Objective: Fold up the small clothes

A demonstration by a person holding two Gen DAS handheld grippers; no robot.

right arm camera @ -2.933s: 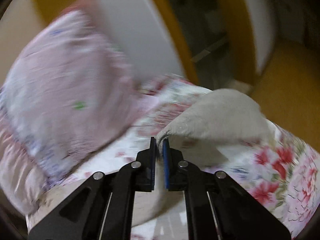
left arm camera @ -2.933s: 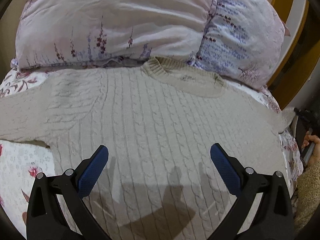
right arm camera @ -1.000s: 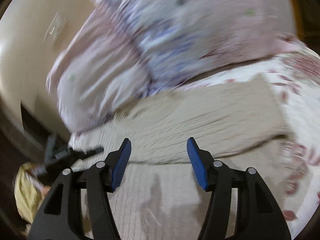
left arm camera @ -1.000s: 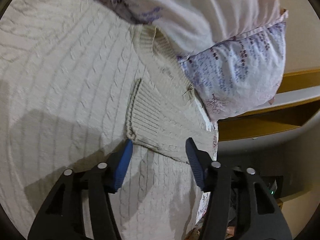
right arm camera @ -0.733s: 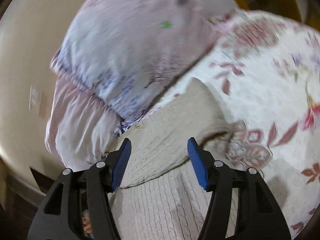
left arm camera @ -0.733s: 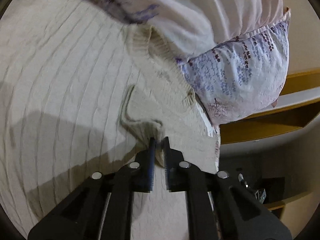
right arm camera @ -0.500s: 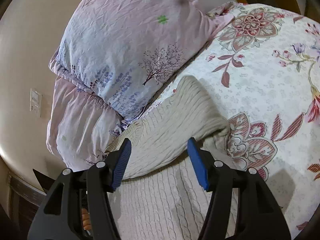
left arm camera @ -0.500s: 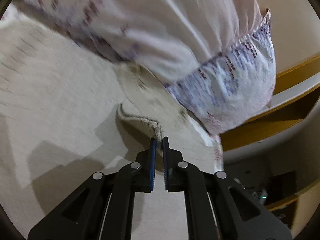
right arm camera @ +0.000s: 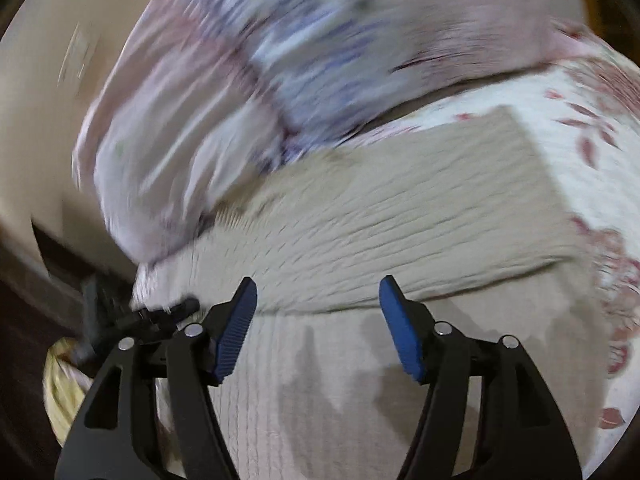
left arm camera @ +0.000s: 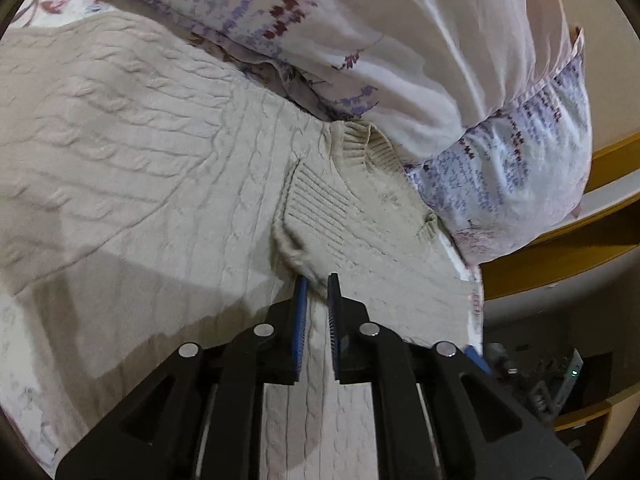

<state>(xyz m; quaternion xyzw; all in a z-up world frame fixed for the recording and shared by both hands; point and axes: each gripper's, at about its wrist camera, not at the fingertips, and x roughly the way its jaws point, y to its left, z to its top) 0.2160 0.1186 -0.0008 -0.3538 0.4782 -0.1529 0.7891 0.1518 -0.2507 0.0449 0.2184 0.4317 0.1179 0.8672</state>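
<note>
On bed: cream cable-knit sweater [left arm camera: 132, 148], sleeve cuff [left arm camera: 316, 208] folded inward.

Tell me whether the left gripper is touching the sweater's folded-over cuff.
Touching. In the left wrist view the left gripper is shut on the ribbed sleeve cuff of the cream sweater; cuff fabric runs straight in between the blue pads.

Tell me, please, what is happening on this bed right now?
A person is folding a cream cable-knit sweater spread on the floral bedspread below the pillows. The left hand-held gripper is shut on the ribbed sleeve cuff, folded across the sweater's chest. The right hand-held gripper hovers open over the other sleeve.
</note>
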